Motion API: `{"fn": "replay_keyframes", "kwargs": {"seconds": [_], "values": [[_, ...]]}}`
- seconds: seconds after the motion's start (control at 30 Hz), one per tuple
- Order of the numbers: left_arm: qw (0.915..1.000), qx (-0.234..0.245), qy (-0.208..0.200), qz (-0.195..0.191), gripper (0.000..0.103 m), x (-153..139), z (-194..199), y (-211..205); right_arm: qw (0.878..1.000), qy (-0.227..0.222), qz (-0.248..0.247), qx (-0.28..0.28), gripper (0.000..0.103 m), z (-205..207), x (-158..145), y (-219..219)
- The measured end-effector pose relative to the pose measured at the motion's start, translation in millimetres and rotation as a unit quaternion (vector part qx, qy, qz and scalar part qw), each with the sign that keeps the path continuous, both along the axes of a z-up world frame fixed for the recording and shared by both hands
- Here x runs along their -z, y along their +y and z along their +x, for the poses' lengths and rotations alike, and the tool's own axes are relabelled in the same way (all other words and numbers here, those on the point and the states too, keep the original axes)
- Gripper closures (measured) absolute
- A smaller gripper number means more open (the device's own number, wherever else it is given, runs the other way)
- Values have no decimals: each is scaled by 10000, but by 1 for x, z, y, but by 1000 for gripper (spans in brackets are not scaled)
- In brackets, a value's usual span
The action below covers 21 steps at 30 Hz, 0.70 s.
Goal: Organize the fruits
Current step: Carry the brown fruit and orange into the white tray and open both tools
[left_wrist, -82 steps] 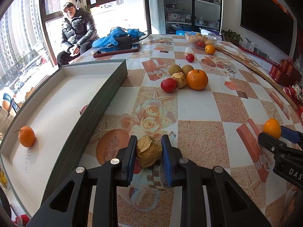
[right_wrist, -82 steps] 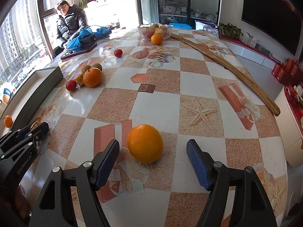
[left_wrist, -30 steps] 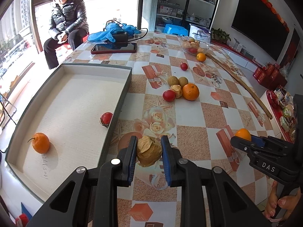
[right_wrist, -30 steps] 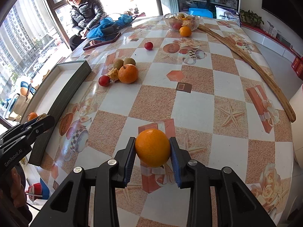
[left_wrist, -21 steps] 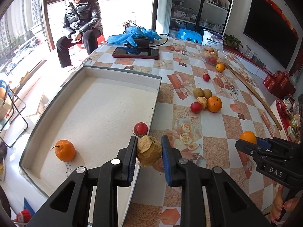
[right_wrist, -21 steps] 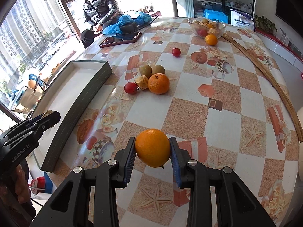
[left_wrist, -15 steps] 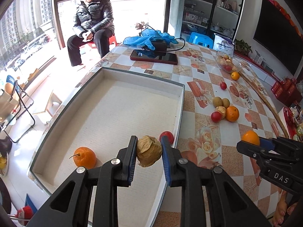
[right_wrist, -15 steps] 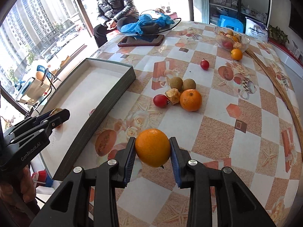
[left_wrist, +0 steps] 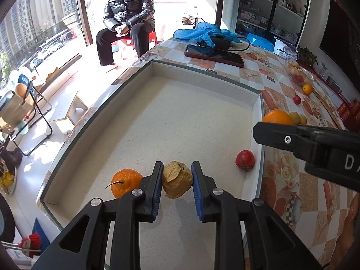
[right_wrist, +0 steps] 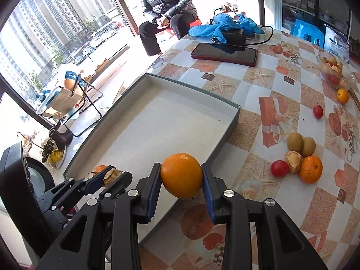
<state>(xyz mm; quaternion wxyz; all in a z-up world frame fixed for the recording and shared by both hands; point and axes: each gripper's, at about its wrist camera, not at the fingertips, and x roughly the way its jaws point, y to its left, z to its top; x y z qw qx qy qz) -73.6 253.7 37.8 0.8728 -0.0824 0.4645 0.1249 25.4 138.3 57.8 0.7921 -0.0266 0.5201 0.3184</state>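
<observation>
We see a phone [right_wrist: 223,54] on the tabletop [right_wrist: 258,85] beside blue gloves [right_wrist: 221,29]; a person [left_wrist: 126,20] sits beyond.

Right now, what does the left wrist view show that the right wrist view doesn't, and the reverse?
Left wrist only: the red fruit inside the box.
Right wrist only: the red fruit, husked fruit and mandarin cluster on the table.
Both: left claw shut on the husked fruit, right claw shut on the orange, phone.
</observation>
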Motion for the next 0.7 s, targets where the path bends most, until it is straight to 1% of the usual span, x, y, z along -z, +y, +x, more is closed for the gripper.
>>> {"fn": "replay_keyframes", "kwargs": {"seconds": [0.1,0.23,0.3,0.37,0.4,0.43,0.47,0.5,0.53,0.57,0.6,0.7], "values": [[9999,24,57,109,75,6,1,-1,9999,118,23,-81,67,4,5,17],[9999,37,100,112,75,12,2,0,9995,247,-53,-211,67,6,17,31],[9998,64,84,146,73,13,2,-2,9992,312,-53,-231,67,8,21,34],[9998,94,53,185,63,14,3,-3,9990,353,-8,-256,67,9,23,35],[9997,110,22,198,52,13,2,-4,9989,376,16,-281,67,9,23,36],[9997,117,-28,233,37,11,2,-6,9988,384,45,-298,67,9,22,35],[9995,115,-81,280,31,9,1,-8,9988,382,65,-312,66,9,21,35],[9993,92,-152,317,23,7,0,-9,9987,382,79,-320,61,9,20,34],[9991,73,-217,357,23,4,-1,-10,9988,372,99,-303,39,9,18,33],[9989,72,-251,380,23,2,-2,-11,9990,325,135,-257,20,9,16,30],[9988,72,-258,400,23,0,-2,-11,9994,247,177,-184,17,9,13,27],[9986,63,-268,457,23,-3,-4,-13,9995,102,286,-70,17,8,2,14]]}}
